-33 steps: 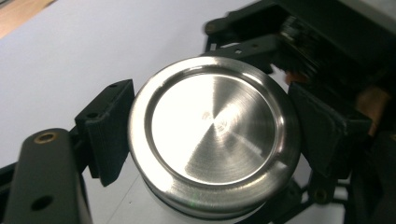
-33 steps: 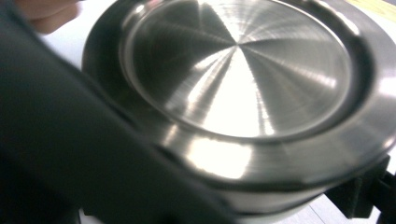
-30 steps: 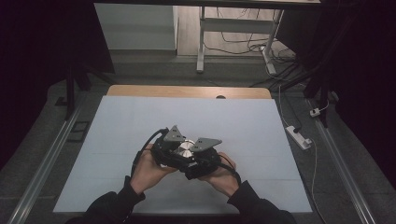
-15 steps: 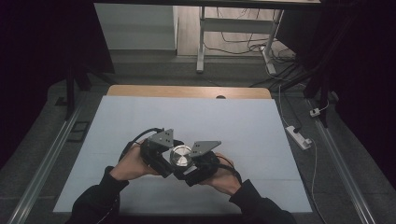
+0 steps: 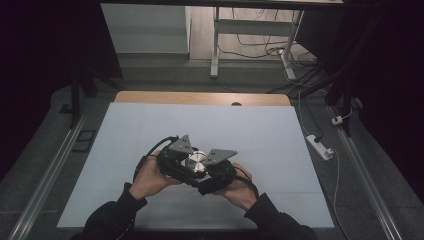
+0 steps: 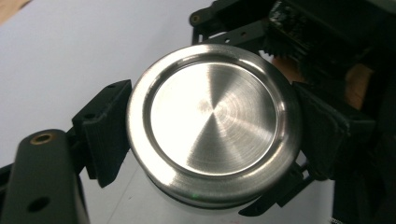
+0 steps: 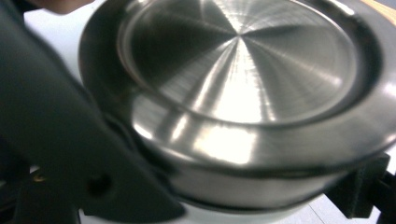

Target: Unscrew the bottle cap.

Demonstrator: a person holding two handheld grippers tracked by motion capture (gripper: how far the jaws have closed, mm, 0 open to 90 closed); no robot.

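Observation:
A small jar with a brushed steel lid (image 5: pixel 195 160) is held just above the white mat (image 5: pixel 260 130), between both hands. My left gripper (image 5: pixel 187 162) comes in from the left. Its jaws have just been closing, and its black pads (image 6: pixel 106 133) now press on opposite sides of the steel lid (image 6: pixel 212 123). My right gripper (image 5: pixel 202 170) comes in from the right, shut on the jar below the lid (image 7: pixel 243 70), with a jaw on either side of the pale body (image 7: pixel 243 198).
The mat covers a wooden table whose far edge (image 5: pixel 200 98) is bare. A white power strip (image 5: pixel 319 146) and cables lie on the floor to the right. Metal rails (image 5: pixel 45 185) run along both sides, and desk legs (image 5: pixel 215 45) stand beyond.
Half a second ago the left hand and its gripper sat a little farther left; now they are back against the lid. The right hand and the jar have kept still.

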